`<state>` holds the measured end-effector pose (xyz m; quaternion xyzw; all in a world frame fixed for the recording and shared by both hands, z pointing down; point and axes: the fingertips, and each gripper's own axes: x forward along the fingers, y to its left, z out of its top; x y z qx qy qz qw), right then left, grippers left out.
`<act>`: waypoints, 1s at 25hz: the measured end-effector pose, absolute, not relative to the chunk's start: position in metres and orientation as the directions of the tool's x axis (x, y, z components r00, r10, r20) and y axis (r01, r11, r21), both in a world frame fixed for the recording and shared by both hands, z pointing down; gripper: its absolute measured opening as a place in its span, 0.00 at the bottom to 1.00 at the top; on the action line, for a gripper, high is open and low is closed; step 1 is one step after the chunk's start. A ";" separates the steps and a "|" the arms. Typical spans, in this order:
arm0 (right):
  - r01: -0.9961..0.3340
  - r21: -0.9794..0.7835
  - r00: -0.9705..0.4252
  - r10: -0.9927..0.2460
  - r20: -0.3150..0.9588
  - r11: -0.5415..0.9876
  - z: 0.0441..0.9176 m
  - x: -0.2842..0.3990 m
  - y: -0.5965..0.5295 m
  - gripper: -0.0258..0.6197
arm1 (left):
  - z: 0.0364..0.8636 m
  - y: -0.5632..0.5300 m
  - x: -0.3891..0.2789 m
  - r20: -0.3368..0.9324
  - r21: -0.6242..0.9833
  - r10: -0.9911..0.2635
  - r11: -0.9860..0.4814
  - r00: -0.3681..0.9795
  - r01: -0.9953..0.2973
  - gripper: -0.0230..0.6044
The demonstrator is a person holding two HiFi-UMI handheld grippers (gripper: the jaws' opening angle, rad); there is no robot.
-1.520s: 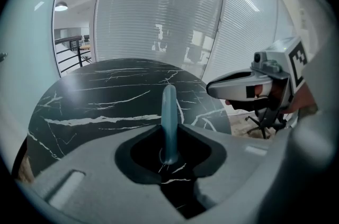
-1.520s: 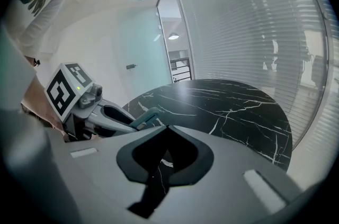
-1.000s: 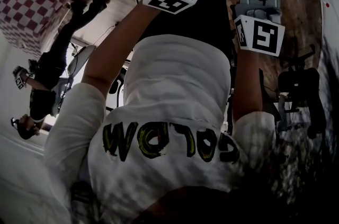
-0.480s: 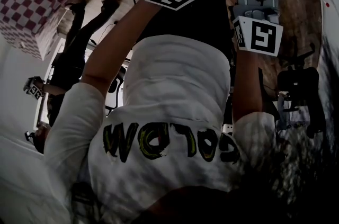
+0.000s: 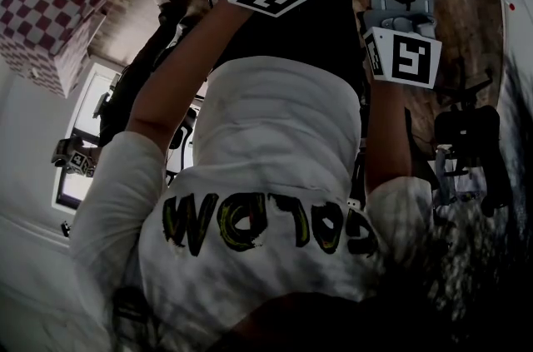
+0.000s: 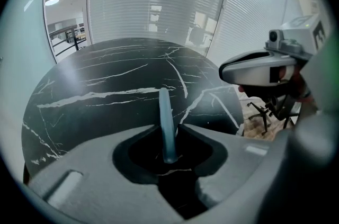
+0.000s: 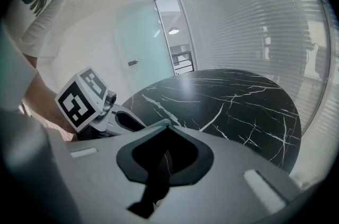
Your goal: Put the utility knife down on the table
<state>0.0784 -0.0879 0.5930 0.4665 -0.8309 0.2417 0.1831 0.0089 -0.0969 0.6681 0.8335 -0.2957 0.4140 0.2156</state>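
Table top lies open out to its round rim. Left claw opening, tips against the knife, which juts straight out between them over the table. Right claw closed, empty.

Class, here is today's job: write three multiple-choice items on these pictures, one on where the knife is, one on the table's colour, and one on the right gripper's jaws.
1. Where is the knife?
A flat on the table
B between the left gripper's jaws
C on the floor

2. The table top is
A black with white veins
B plain white
C red

3. The right gripper's jaws are
A wide apart
B closed on a cup
C together, empty

Key:
1 B: the blue knife stands between the opening jaws.
2 A: both gripper views show it.
3 C: the tips meet.
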 end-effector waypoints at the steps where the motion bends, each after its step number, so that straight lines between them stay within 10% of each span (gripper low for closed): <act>1: -0.863 -0.230 -0.498 -0.687 0.530 0.449 0.592 0.079 -0.087 0.04 | 0.668 -0.096 0.009 0.817 0.115 -0.315 -0.732 0.483 -0.671 0.22; 25: -0.856 -0.155 -0.507 -0.747 0.430 0.493 0.481 0.089 -0.092 0.04 | 0.522 -0.099 0.014 0.667 0.124 -0.466 -0.700 0.582 -0.703 0.29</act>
